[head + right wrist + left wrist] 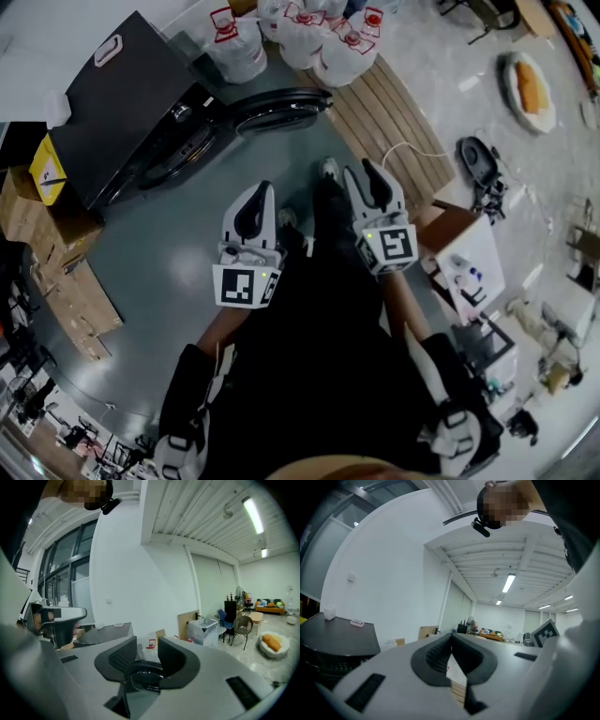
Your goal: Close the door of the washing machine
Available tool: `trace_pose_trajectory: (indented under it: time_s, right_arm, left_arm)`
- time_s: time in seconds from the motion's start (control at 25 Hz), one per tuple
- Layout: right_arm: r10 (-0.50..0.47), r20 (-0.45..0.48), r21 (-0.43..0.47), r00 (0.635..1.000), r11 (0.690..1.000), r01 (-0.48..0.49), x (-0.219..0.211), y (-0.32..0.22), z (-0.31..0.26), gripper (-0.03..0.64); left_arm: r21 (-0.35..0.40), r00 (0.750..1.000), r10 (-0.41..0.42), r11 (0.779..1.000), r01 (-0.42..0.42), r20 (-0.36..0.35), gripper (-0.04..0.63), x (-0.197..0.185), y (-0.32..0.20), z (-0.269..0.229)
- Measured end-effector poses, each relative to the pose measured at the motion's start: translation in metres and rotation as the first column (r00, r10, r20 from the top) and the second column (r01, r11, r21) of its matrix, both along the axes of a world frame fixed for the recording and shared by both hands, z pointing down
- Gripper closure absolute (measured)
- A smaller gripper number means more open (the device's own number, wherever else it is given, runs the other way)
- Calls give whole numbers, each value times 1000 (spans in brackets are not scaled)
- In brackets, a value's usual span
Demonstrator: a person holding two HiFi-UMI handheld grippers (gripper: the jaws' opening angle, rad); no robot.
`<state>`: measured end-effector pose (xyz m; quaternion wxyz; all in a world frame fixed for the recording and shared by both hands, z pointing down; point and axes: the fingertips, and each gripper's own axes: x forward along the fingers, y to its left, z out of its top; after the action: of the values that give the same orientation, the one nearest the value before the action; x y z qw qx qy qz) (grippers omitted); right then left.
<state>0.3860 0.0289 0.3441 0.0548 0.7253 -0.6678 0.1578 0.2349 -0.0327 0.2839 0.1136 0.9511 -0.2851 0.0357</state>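
Showing the washing machine [122, 103] at ten o'clock with its door [281, 108] swung open toward twelve, the head view suggests closing is still to do; left gripper view: left gripper [451, 637] pressed together, empty; right gripper view: right gripper [146, 644] spread, door beyond at six

You are holding white left tongs [262, 190] and white right tongs [364, 172], each carrying black pads [436, 656] and a cube [246, 286] patterned in black-and-white squares. You are facing a black washing machine [131, 103] with a black-rimmed door [281, 108] over a grey floor [178, 272]. White bags [309, 37] are showing red print.
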Motion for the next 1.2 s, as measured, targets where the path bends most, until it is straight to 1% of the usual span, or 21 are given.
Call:
trace_pose_trajectory:
  time_s: [0.12,0.24,0.4,0.52,0.6,0.68,0.8,0.88,1.04,1.2]
  right_arm:
    - [-56,-2,-18,998,998,56,31,-28,10,482]
    - [-131,-8,-40,991,991,131,61,-56,20,482]
    - [-236,27,-85,971,968,238,90,-96,34,482]
    - [-282,30,-117,959,952,283,115,-120,54,482]
    - [-315,32,-155,949,936,316,131,-135,72,482]
    - [-358,45,-213,933,909,359,141,-148,94,482]
    - [-412,61,-268,909,871,412,154,-170,138,482]
    - [-451,75,-320,889,834,450,159,-180,171,482]
    - [-526,94,-437,845,741,510,165,-190,236,482]
    - [-598,100,-534,795,642,550,166,-195,292,482]
  left_arm:
    - [-24,999,-49,998,49,0,589,31,-22,-1]
    - [-16,997,-70,997,70,20,589,64,-37,-2]
    - [-20,993,-113,993,114,22,589,102,-60,-4]
    - [-28,990,-138,990,139,23,589,125,-74,-1]
    - [-37,985,-167,985,168,31,589,138,-84,4]
    - [-49,979,-198,978,201,53,589,148,-94,12]
    - [-66,970,-226,970,232,84,589,164,-110,26]
    - [-68,967,-235,968,242,100,589,174,-118,35]
    - [-81,956,-281,954,288,85,589,193,-139,44]
    - [-95,948,-302,946,311,98,589,203,-149,60]
